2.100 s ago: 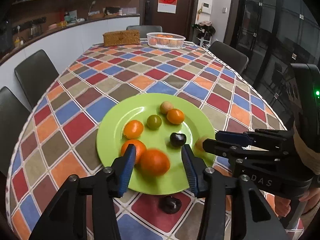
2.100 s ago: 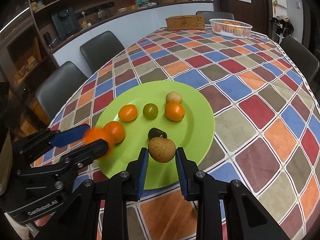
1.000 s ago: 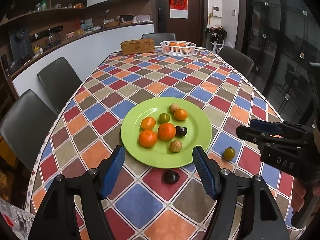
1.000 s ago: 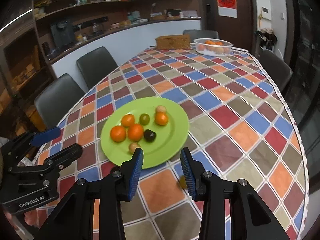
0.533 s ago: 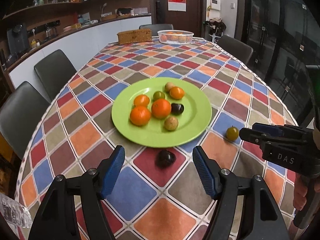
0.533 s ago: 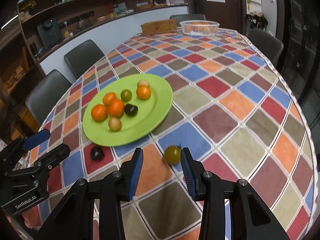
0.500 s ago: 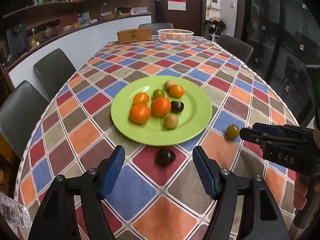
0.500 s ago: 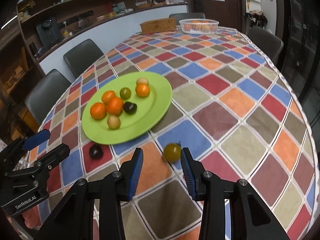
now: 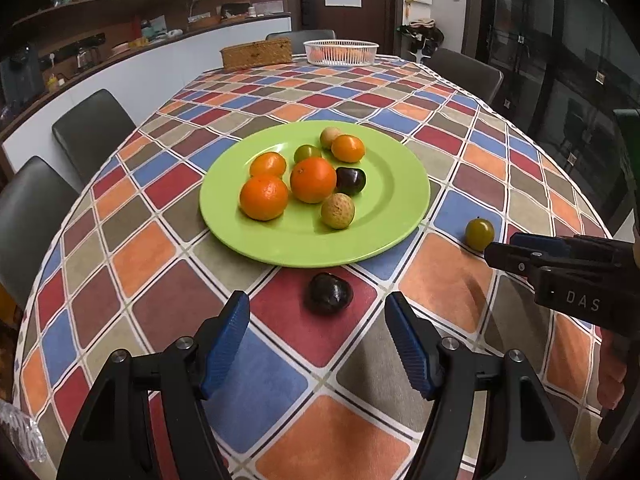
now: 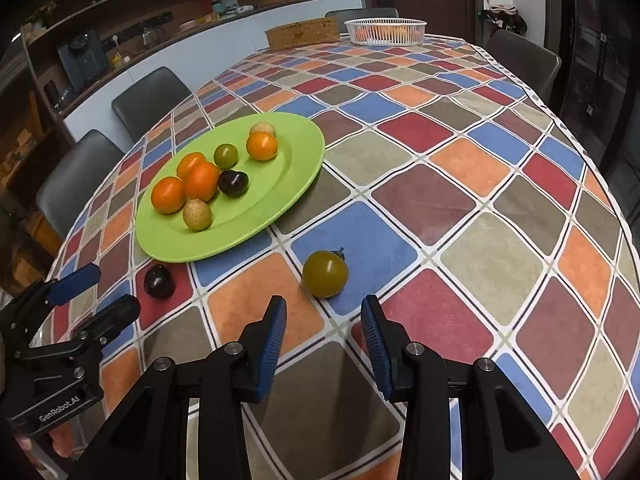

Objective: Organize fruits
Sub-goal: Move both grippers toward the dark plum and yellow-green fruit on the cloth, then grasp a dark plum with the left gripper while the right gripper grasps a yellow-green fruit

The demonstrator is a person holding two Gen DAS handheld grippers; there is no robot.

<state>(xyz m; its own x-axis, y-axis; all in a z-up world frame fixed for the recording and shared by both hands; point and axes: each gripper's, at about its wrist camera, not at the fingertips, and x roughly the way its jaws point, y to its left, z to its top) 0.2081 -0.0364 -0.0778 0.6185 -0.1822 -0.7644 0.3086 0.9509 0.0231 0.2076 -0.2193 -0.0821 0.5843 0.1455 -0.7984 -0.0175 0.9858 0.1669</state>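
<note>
A green plate holds several fruits: oranges, a dark plum, a green fruit and tan round fruits. A dark plum lies on the cloth just in front of the plate. My left gripper is open and empty, just short of it. An olive-green fruit lies on the cloth to the plate's right. My right gripper is open and empty, just short of it.
The table has a checked cloth. A white basket of oranges and a wicker box stand at the far end. Dark chairs line the left side and the far right.
Both grippers have let go of their fruit onto the plate, drawn back, then come down close to the two loose fruits on the cloth. Both stay open.
</note>
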